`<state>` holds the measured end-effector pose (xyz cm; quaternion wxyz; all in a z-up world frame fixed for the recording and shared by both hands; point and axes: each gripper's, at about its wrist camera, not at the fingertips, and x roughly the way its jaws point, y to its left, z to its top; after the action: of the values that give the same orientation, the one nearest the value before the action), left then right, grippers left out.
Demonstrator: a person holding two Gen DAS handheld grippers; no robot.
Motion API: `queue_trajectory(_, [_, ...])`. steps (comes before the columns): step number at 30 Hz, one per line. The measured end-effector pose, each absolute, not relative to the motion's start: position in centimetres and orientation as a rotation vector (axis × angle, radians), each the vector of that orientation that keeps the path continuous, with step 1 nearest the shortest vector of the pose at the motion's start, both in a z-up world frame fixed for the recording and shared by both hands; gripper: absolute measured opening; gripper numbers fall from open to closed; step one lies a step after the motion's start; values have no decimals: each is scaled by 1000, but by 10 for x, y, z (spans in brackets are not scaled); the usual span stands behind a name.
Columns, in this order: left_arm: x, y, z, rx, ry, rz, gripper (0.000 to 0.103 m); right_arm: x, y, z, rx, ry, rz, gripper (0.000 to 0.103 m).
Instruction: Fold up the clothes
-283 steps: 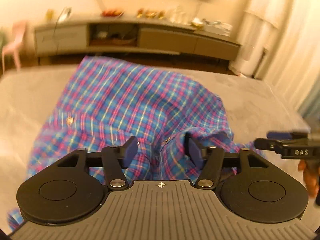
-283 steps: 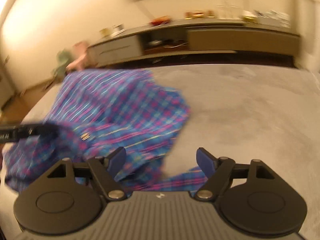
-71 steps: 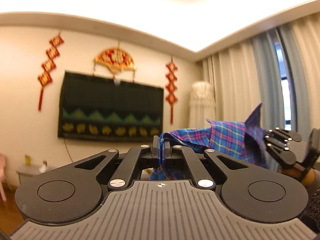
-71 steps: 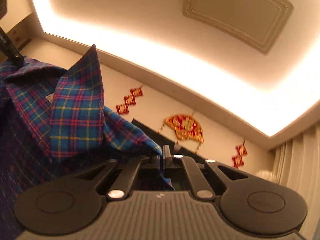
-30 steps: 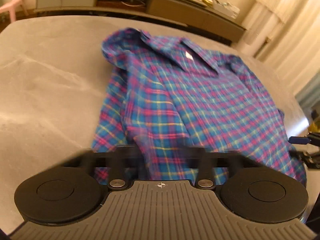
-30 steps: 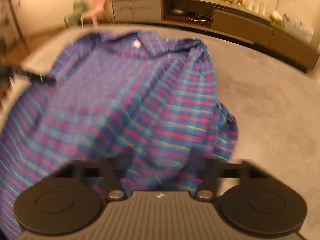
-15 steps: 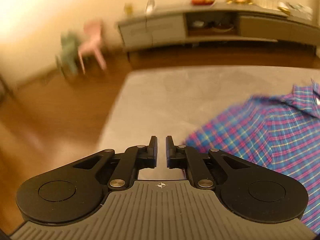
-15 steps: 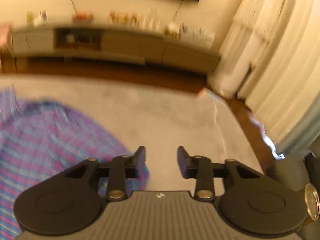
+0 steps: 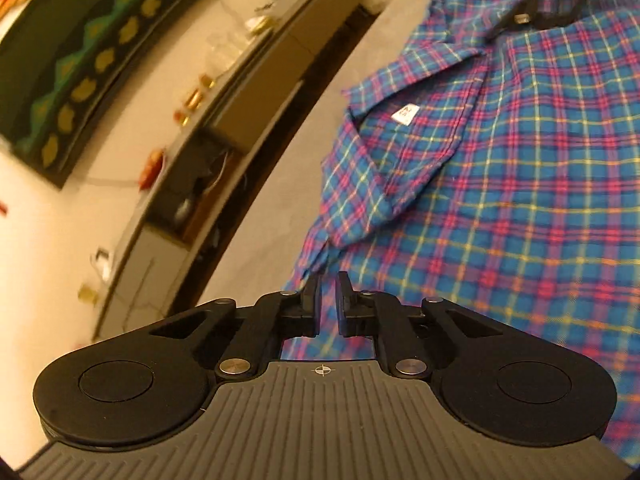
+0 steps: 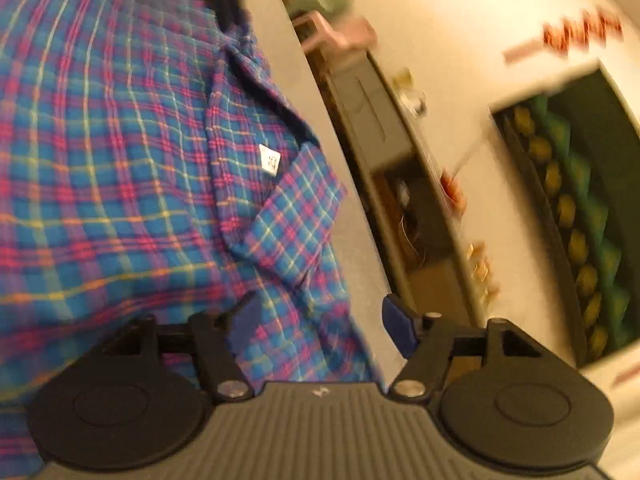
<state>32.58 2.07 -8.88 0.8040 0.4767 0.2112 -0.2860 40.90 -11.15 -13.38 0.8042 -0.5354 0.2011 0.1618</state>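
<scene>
Plaid shirt lay spread flat, collar open, white tag showing. Left gripper was nearly closed, empty. Right gripper gaped wide, empty.

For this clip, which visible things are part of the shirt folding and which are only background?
Job:
shirt, lying on the grey surface
left gripper, fingers nearly closed, nothing between them
right gripper, fingers open over the shirt's edge

Background:
sideboard
wall hanging
pink chair
</scene>
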Motion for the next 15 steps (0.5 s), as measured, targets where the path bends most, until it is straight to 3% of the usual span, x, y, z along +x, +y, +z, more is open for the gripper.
queue_trajectory(1, [330,18,-92,1034,442,-637,22,413,-111,-132,-1145,428,357,66])
queue_trajectory(2, [333,12,-96,1050,430,-661,23,417,-111,-131,-1142,438,369,61])
queue_trajectory(3, [336,6,-98,1067,417,-682,21,420,-111,-128,-1133,470,402,38])
queue_trajectory(4, [340,1,-98,1077,411,-704,2,422,-111,-126,-1125,501,433,16])
queue_trajectory(5, [344,-3,-96,1070,412,-724,0,423,-111,-122,-1116,524,457,0])
queue_trajectory(10, [391,14,-42,726,444,-752,0,440,-136,-43,-732,511,474,0])
queue_trajectory(13, [446,24,-21,485,518,-623,0,478,-146,-27,-607,569,424,0])
queue_trajectory(15, [464,19,-27,451,577,-582,0,491,-145,-35,-605,614,428,10])
